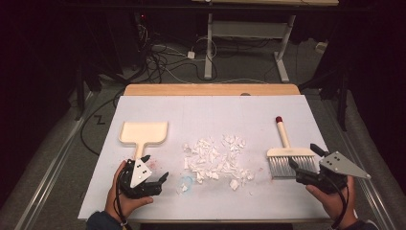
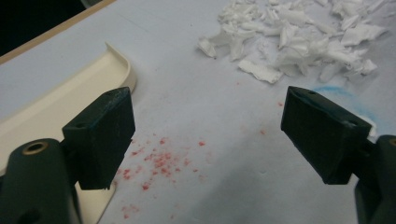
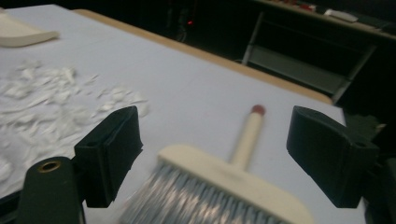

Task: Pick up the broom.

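Nearest the person, at the front edge of the surface (image 1: 210, 203), each hand holds a gripper. The left gripper (image 1: 154, 168) sits low at the front left, jaws spread wide with nothing between them. In the left gripper view its jaws frame bare surface speckled with red crumbs (image 2: 159, 161), and one jaw lies just beside the dustpan (image 2: 60, 100). The right gripper (image 1: 302, 156) is at the front right, jaws also wide and holding nothing. In the high view they stand on either side of the bristle end of the brush (image 1: 290, 160). In the right gripper view the brush head (image 3: 233, 179) lies between and beyond the jaws, untouched.

A little farther in, a faint blue mark (image 1: 186, 182) shows on the surface near the left gripper. Beyond it, in the middle, lies a scattered pile of white paper scraps (image 1: 215, 160), between dustpan and brush and apart from both.

The dustpan lies flat at the left, its handle (image 1: 140, 151) pointing back toward the left gripper. The brush lies at the right, its handle running away from the person to a red tip (image 1: 279, 119).

Past the far edge of the surface are a dark floor with cables (image 1: 163, 60) and a table frame (image 1: 244, 43).
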